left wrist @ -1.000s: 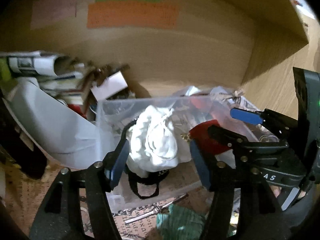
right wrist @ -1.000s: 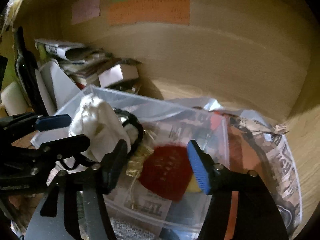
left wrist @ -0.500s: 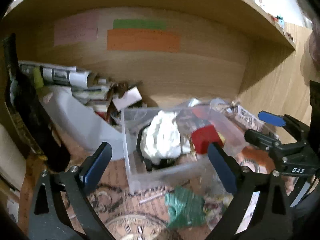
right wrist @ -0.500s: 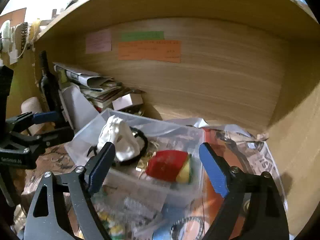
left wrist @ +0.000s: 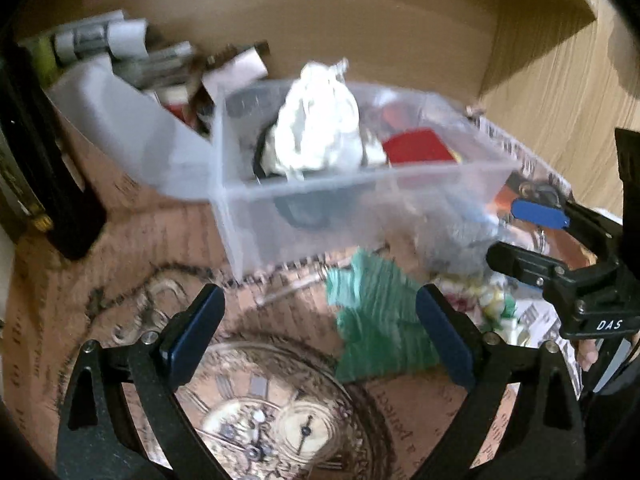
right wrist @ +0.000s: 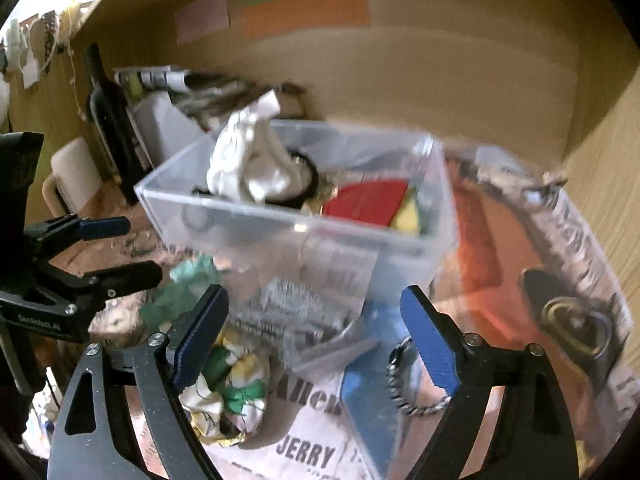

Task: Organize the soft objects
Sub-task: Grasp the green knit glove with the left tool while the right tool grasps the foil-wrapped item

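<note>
A clear plastic bin (left wrist: 360, 200) stands on the bench (left wrist: 120, 280) and holds a crumpled white cloth (left wrist: 316, 128) at its left end, lying on a black ring (right wrist: 308, 176), with a red and yellow piece (right wrist: 372, 202) to its right. The left claw (left wrist: 318, 332) is spread wide and empty, just in front of the bin, with a green cloth (left wrist: 376, 320) between its fingers. The right claw (right wrist: 314, 336) gapes wide too, holding nothing, above a floral cloth (right wrist: 228, 396) and a metal chain (right wrist: 404, 384).
</note>
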Demonstrator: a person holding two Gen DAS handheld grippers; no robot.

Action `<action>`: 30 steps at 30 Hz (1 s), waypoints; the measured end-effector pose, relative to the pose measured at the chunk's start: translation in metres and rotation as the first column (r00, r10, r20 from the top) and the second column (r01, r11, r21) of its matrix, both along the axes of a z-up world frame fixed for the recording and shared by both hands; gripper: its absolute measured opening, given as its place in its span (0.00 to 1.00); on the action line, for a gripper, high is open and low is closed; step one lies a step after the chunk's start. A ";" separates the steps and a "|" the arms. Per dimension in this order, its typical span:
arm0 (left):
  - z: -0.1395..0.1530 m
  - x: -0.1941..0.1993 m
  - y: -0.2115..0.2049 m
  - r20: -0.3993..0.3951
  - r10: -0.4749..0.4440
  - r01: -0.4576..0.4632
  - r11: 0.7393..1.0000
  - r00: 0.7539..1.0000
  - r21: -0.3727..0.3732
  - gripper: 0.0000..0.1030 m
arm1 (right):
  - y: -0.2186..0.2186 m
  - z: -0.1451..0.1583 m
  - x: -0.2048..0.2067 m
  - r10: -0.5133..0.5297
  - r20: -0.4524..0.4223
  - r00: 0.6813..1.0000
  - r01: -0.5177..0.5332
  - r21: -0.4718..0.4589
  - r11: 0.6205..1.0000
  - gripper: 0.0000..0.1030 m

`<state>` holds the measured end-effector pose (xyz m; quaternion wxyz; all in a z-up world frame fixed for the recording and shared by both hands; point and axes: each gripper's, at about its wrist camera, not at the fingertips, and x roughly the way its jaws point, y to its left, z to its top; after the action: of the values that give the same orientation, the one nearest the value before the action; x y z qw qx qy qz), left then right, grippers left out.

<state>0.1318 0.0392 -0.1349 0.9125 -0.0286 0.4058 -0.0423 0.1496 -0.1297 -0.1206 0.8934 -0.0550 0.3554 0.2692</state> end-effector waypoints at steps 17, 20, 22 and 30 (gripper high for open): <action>-0.013 0.002 -0.022 -0.048 -0.117 0.114 0.991 0.992 -0.066 0.34 | -0.003 -0.011 0.009 0.030 -0.078 0.996 -0.025 0.064 0.998 0.28; -0.006 -0.007 -0.019 -0.027 -0.102 0.101 0.993 0.994 -0.058 0.27 | -0.005 -0.010 0.007 0.028 -0.069 0.997 -0.023 0.066 0.998 0.23; 0.001 -0.014 -0.013 -0.008 -0.087 0.086 0.995 0.996 -0.053 0.26 | -0.007 -0.008 0.006 0.026 -0.061 0.998 -0.022 0.067 0.997 0.20; 0.038 -0.035 0.001 0.129 -0.025 0.027 1.000 0.991 -0.014 0.24 | -0.023 0.008 -0.007 -0.005 -0.009 1.000 0.006 0.110 0.994 0.19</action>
<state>0.0968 0.0397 -0.0971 0.9359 -0.0275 0.3462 -0.0589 0.1431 -0.1524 -0.1129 0.8943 -0.0037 0.3439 0.2862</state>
